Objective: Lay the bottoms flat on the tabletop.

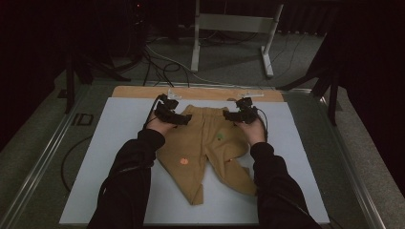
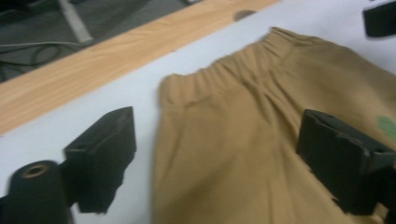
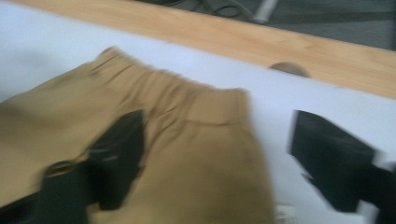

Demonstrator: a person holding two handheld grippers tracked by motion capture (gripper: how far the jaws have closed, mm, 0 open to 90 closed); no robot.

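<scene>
Tan trousers [image 1: 205, 148] lie flat on a pale mat [image 1: 119, 143], waistband at the far side and legs toward the near edge. They carry a green patch [image 1: 220, 136] and an orange patch [image 1: 183, 161]. My left gripper [image 1: 181, 116] hovers over the waistband's left corner. In the left gripper view its jaws stand wide apart [image 2: 219, 154] above the cloth [image 2: 243, 140], gripping nothing. My right gripper [image 1: 230, 115] is over the waistband's right corner. Its jaws are likewise spread [image 3: 224, 158] over the trousers [image 3: 177, 154], which lie loose beneath.
A wooden strip [image 1: 143, 91] borders the mat at the far side. Beyond it, on the floor, stand a metal frame [image 1: 229, 28] and loose cables [image 1: 157, 62]. Metal rails [image 1: 43, 157] run along both sides of the table.
</scene>
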